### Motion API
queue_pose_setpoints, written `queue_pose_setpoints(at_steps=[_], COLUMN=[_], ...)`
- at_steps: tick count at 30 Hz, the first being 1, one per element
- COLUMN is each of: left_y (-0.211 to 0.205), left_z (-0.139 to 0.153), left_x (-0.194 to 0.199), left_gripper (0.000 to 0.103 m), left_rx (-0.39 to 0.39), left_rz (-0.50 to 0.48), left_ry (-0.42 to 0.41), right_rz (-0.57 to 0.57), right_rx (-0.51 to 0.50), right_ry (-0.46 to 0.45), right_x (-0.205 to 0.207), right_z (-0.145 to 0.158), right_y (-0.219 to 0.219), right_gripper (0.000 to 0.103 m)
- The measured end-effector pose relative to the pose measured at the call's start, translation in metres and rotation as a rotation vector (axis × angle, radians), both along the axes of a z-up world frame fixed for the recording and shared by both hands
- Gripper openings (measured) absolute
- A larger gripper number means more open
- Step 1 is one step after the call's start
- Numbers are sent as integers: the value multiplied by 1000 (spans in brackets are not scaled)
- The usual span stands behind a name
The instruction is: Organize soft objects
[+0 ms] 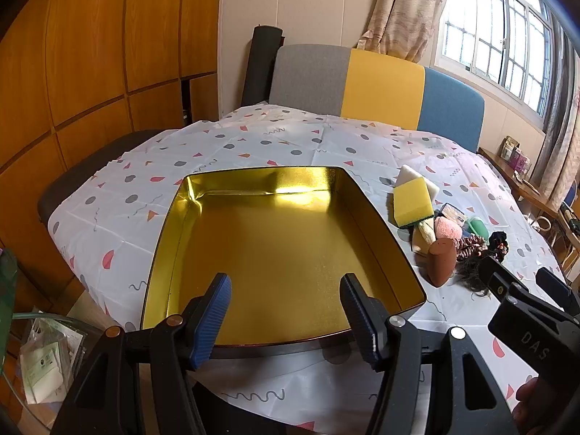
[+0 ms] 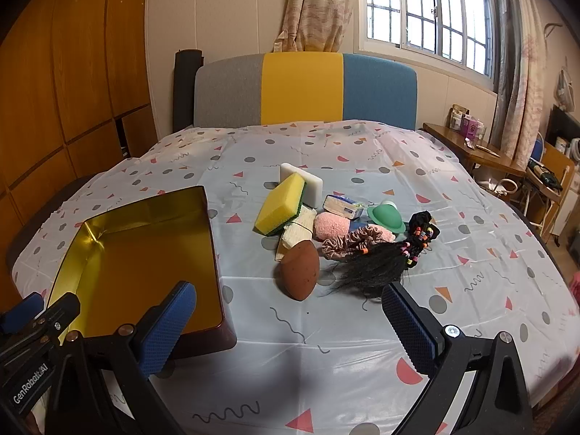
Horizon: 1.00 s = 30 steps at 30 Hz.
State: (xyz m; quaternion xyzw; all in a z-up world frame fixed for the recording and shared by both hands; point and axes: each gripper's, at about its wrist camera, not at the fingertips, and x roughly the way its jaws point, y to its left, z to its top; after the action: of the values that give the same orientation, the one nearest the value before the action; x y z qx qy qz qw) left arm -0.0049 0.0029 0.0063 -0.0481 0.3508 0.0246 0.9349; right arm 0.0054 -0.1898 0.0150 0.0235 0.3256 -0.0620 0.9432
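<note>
Left wrist view: the left gripper (image 1: 284, 311) hangs above the near edge of the gold tin (image 1: 279, 253), jaws spread apart with nothing between them. The tin's near wall is partly hidden behind the blue pads (image 1: 214, 317). To the right of the tin, the right gripper (image 1: 529, 286) enters the frame only in part, and its fingertips mask some of the black hair bundle (image 1: 471, 272).

Right wrist view: the right gripper (image 2: 290, 320) is also spread wide and empty, poised over the patterned tablecloth (image 2: 326, 326) just short of the soft items. These lie in one cluster to the right of the tin (image 2: 145, 261), apart from it. The brown egg-shaped sponge (image 2: 300, 271) lies nearest the tin, its long axis running near-to-far and its pointed end toward the camera. The yellow sponge (image 2: 280, 203) leans tilted against the white foam block (image 2: 302, 181) behind it, its long axis slanting up and away. The pink puff (image 2: 331, 225), pink scrunchie (image 2: 348, 244) and green cap-shaped item (image 2: 386, 215) overlap, so their outlines are hard to separate. A beige cloth (image 2: 295, 230) is largely buried under the yellow sponge. The hair bundle (image 2: 377, 266), banded with coloured elastics, stretches diagonally, its loose end nearest the gripper.
</note>
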Motion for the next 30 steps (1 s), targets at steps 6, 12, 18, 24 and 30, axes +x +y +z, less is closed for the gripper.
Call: queue_pose_setpoints(at_steps=[6, 12, 18, 24, 30], left_y=[-1, -1, -2, -2, -1], left_z=[0, -3, -4, -3, -2], left_x=[0, 0, -1, -1, -1], left_gripper=[63, 63, 63, 63, 63], left_rx=[3, 4, 5, 5, 4], left_rz=[-1, 1, 3, 5, 8], left_ry=[3, 4, 1, -1, 1], right_rz=[2, 4, 7, 6, 7], right_rx=[0, -1, -1, 1, -3], right_ry=[4, 1, -1, 1, -2], right_x=[0, 0, 0, 0, 0], right_z=[1, 0, 0, 0, 0], right_y=[1, 2, 2, 3, 3], right_gripper=[103, 103, 103, 103, 103])
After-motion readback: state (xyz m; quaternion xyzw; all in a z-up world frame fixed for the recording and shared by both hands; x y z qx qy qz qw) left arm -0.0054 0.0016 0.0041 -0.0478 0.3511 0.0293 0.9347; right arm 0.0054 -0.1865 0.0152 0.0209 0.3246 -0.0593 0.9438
